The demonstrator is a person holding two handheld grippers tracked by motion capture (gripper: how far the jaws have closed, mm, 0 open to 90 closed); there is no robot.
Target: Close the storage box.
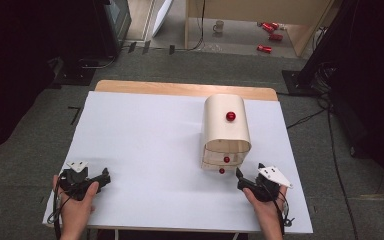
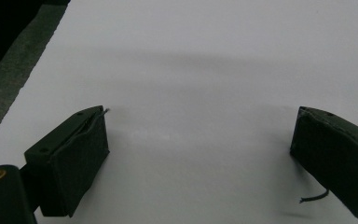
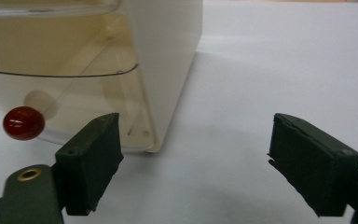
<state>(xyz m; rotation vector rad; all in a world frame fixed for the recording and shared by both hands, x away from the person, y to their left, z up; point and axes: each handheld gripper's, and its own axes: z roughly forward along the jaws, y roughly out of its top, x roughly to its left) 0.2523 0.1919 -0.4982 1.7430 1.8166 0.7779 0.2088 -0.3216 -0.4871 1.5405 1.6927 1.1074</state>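
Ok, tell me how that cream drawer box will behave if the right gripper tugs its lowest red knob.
The drawer box looks thin plastic, tall on a narrow base, so probably light. It may slide on the smooth table rather than let the drawer out. The round glossy knob could slip between the pads.

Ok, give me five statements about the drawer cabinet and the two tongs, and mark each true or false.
1. The cream drawer cabinet stands on the white table. True.
2. The right tongs are clamped on a red knob. False: their jaws stand apart with nothing between them, and the lowest red knob sits off to one side.
3. The left tongs are open over bare table. True.
4. The cabinet shows three red knobs in the high view. True.
5. The left tongs rest beside the cabinet. False: they are at the table's near left, far from it.
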